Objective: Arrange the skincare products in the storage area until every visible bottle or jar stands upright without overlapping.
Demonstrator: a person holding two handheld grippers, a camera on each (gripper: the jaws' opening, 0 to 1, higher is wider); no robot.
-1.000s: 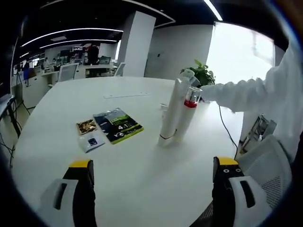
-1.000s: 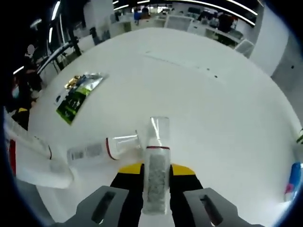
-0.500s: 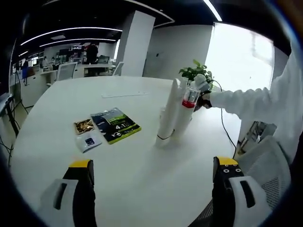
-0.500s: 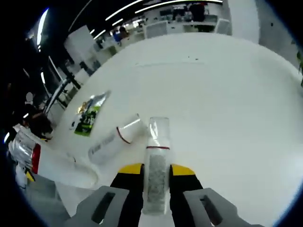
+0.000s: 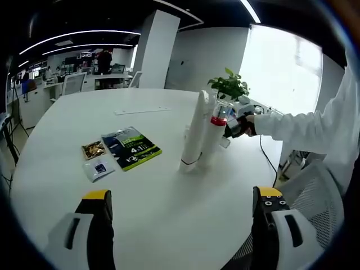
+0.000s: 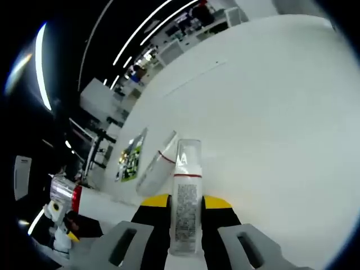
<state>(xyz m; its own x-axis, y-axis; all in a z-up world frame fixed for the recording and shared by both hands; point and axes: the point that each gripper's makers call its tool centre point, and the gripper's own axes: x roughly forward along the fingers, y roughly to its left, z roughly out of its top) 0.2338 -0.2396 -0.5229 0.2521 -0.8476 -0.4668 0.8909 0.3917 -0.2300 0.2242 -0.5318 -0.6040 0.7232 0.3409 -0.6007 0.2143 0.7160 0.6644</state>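
Right tongs (image 6: 184,216) clamp the bottle (image 6: 184,208) upright between them; left tongs (image 5: 183,225) gape apart over the desk (image 5: 169,214).

Both grippers (image 5: 183,236) (image 6: 185,222) have black jaws tipped yellow on grey, seemingly plastic housings; white sleeve (image 5: 304,121).
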